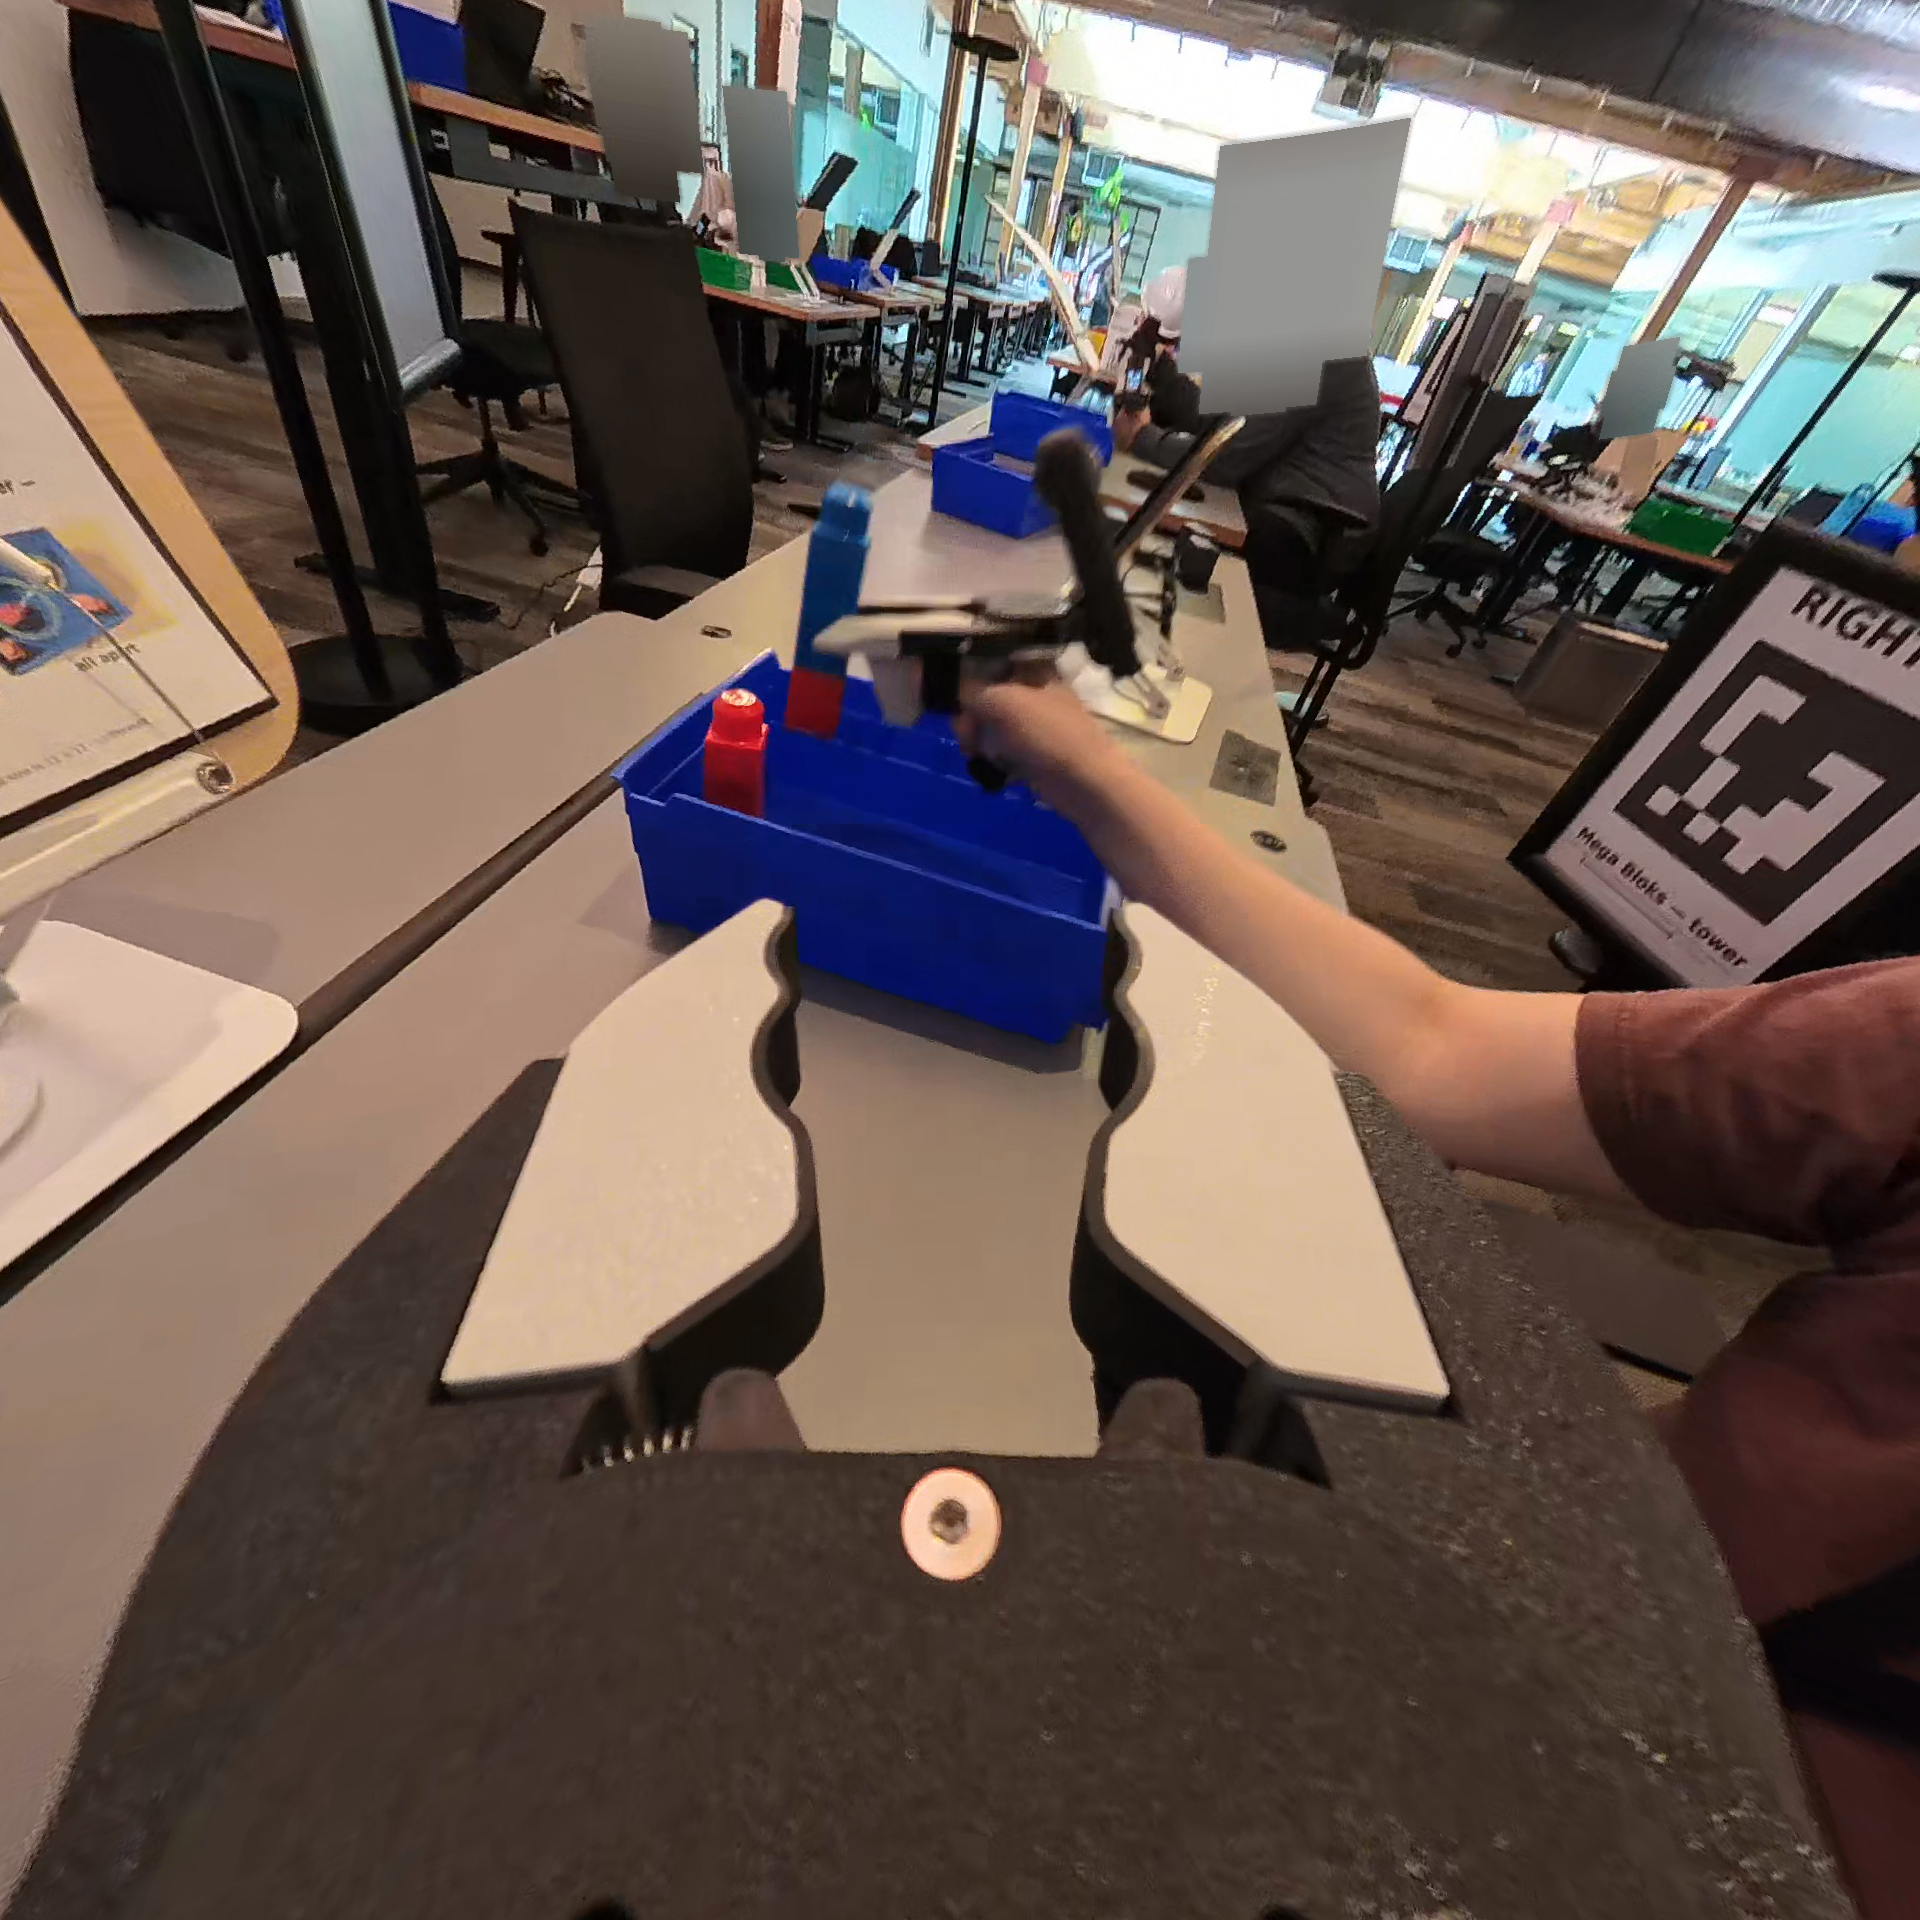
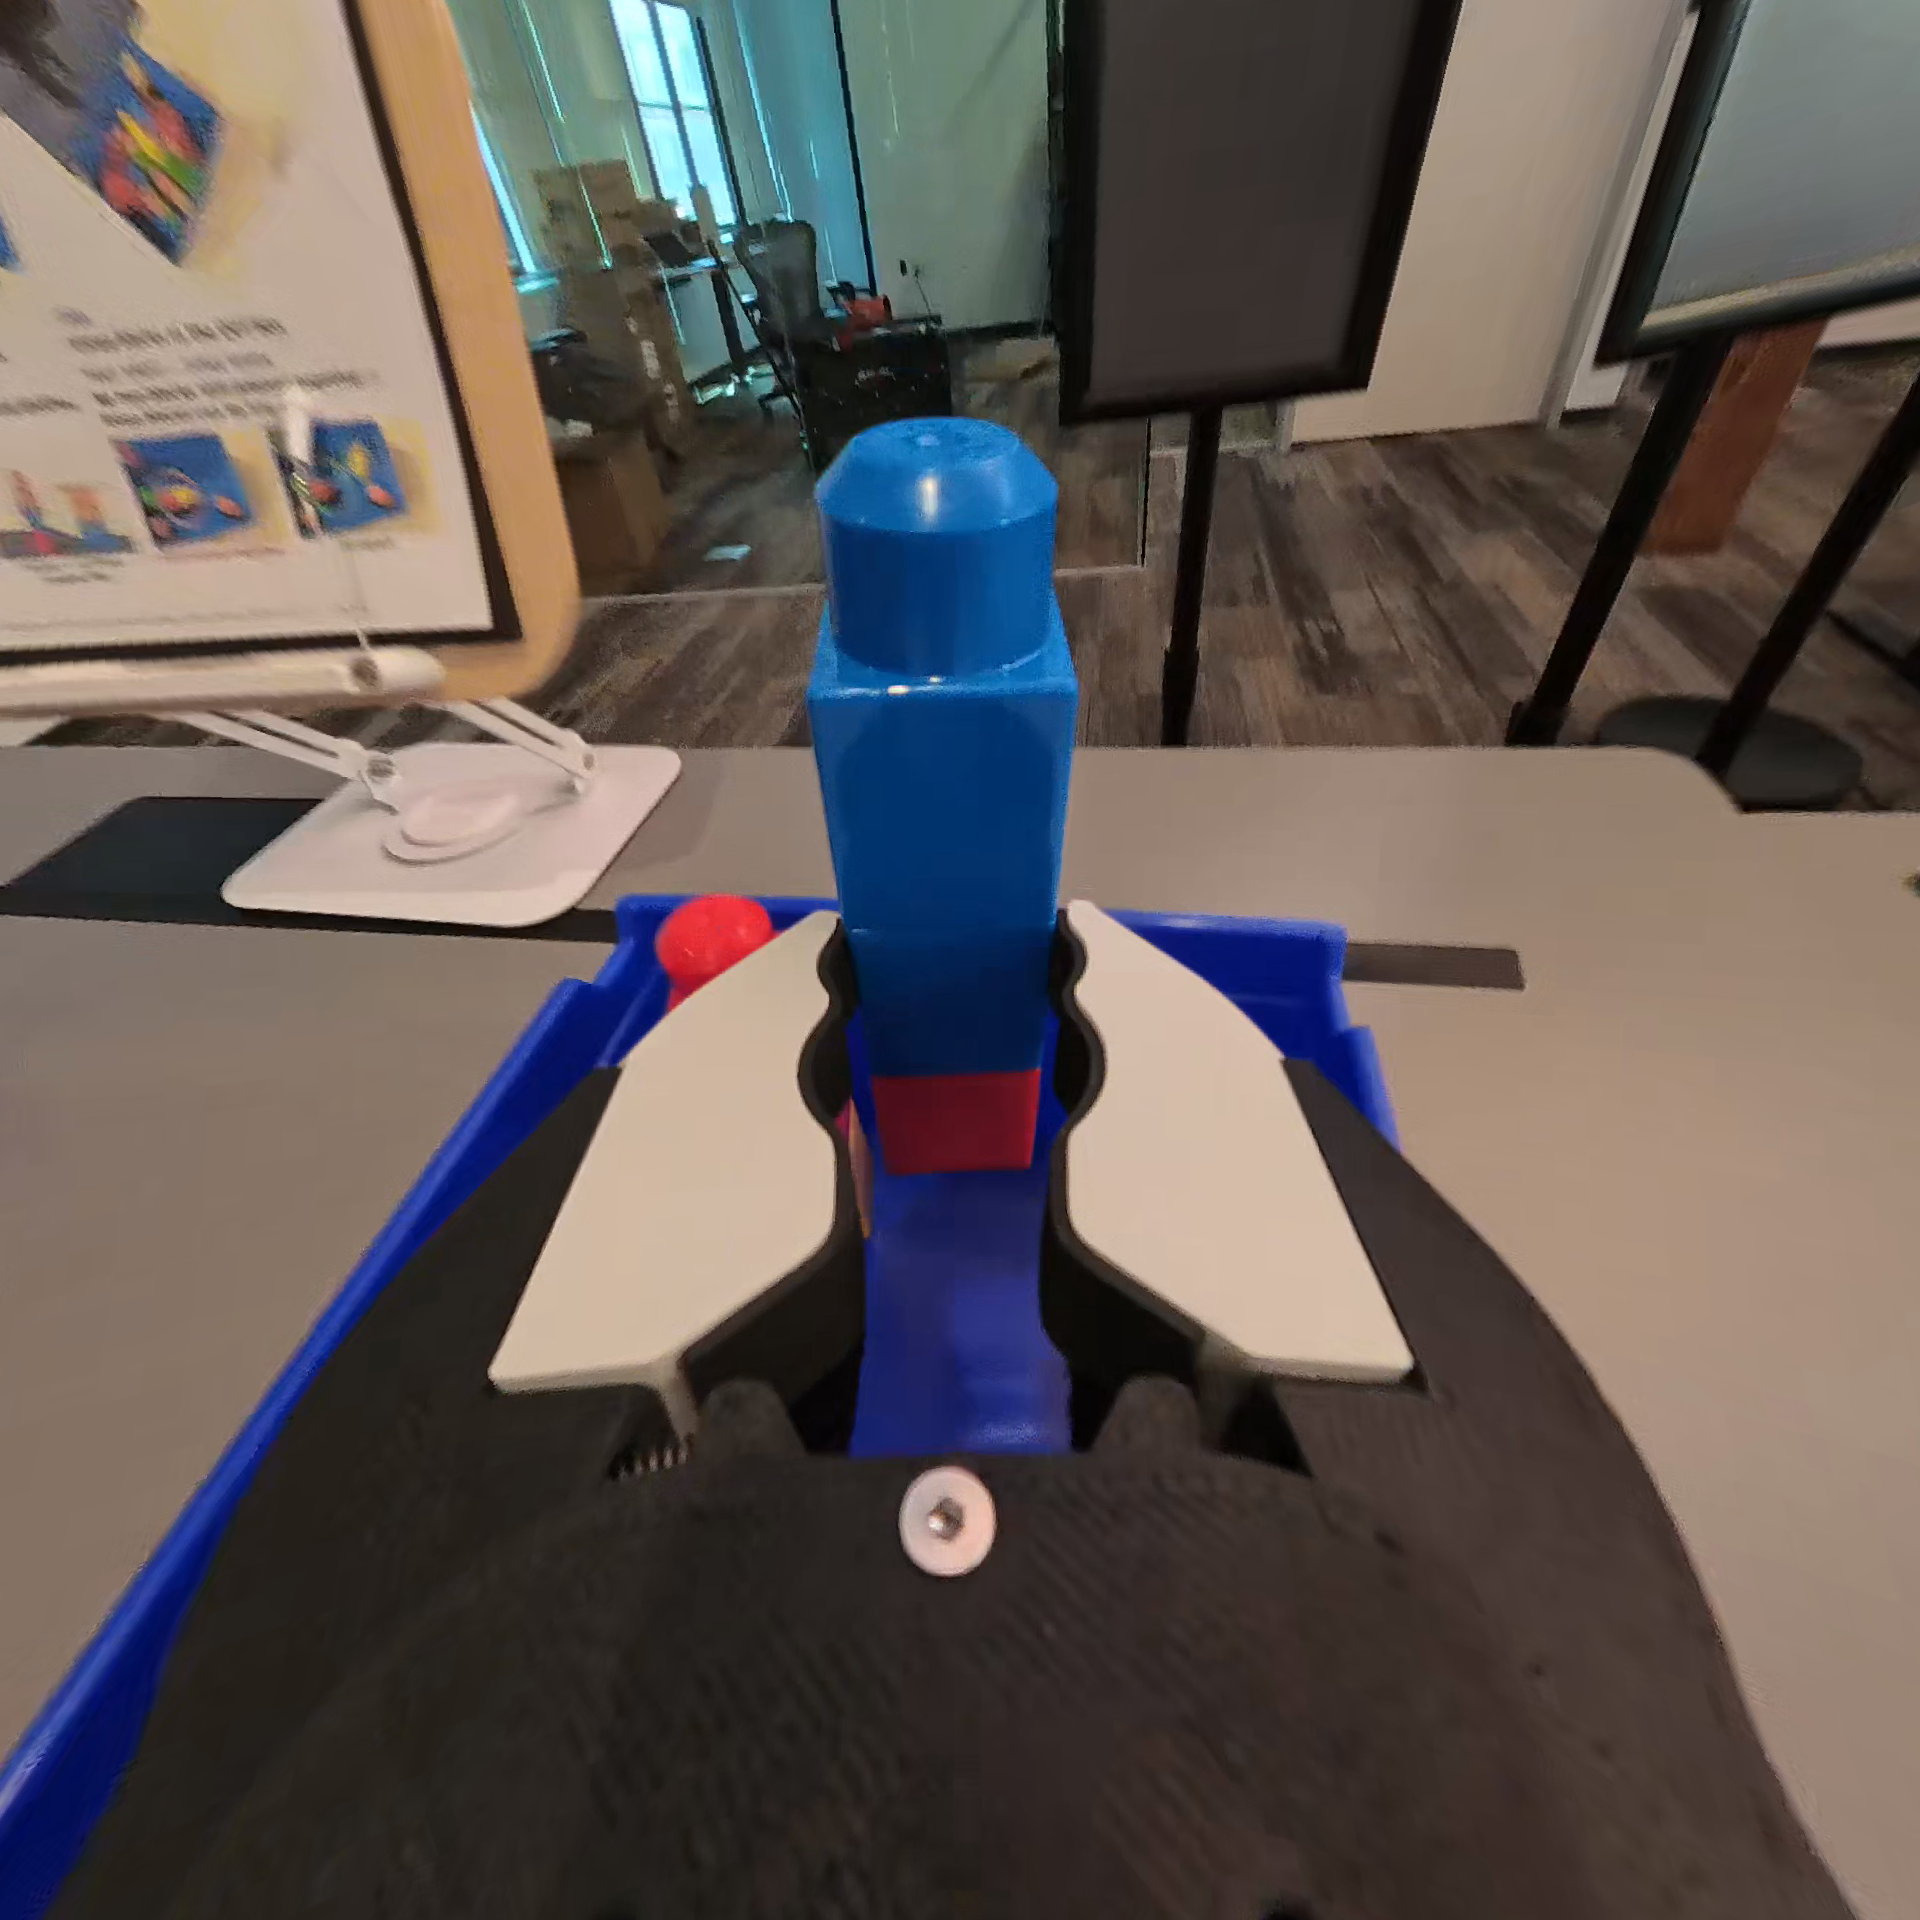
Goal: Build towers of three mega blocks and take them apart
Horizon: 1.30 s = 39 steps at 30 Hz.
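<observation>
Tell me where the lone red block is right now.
The lone red block stands upright in the far left corner of the blue bin in the left wrist view, left of the tower held in the right gripper.

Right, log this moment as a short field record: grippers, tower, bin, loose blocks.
left gripper: open, nothing between its fingers, near side of the bin
right gripper: shut on the tower's middle blue block
tower: three blocks, blue on blue on red, upright, over the bin
blue bin: on the grey table
loose red block: standing in a bin corner
</observation>
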{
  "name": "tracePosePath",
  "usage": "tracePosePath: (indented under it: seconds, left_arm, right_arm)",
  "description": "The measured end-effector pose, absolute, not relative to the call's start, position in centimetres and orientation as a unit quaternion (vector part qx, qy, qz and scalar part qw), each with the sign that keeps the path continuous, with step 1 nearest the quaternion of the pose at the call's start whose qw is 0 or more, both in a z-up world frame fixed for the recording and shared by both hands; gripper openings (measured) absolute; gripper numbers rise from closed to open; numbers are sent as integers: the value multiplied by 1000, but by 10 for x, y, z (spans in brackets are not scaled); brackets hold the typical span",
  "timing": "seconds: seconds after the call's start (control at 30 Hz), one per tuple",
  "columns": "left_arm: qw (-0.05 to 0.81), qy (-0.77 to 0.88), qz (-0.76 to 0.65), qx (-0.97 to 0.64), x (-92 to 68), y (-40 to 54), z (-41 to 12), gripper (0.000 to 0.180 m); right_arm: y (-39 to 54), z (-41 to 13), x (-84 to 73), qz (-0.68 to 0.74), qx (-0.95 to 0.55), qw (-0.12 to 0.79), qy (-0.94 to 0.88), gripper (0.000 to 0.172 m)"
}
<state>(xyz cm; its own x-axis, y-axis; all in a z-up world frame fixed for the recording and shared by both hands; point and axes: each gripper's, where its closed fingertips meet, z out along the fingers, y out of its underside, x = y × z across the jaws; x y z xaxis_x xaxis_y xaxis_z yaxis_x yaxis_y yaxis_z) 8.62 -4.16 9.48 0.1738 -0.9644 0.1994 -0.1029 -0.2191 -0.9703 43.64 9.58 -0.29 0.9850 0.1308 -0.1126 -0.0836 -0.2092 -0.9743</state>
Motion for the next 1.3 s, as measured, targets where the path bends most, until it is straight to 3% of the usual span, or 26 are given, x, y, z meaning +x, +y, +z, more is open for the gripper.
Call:
tracePosePath:
  seconds: [0.37, 1.03, 1.13, 1.3]
  left_arm:
    - [459, 439, -479, -605, 87, -52, 103, 51]
    - [528, 380, -432, -625, 18, -33, 131, 53]
    - [525, 372, -363, -674, -11, -23, 120, 62]
    - [508, 297, -134, -797, -112, 8, 79, 68]
  right_arm:
    - [121, -86, 425, 89, -834, 544, -7, 37]
    - [118, -111, 425, 40, -868, 491, -56, 39]
    - [118, -112, 422, 49, -869, 489, -61, 53]
    - [116, -96, 426, 47, -859, 507, -58, 70]
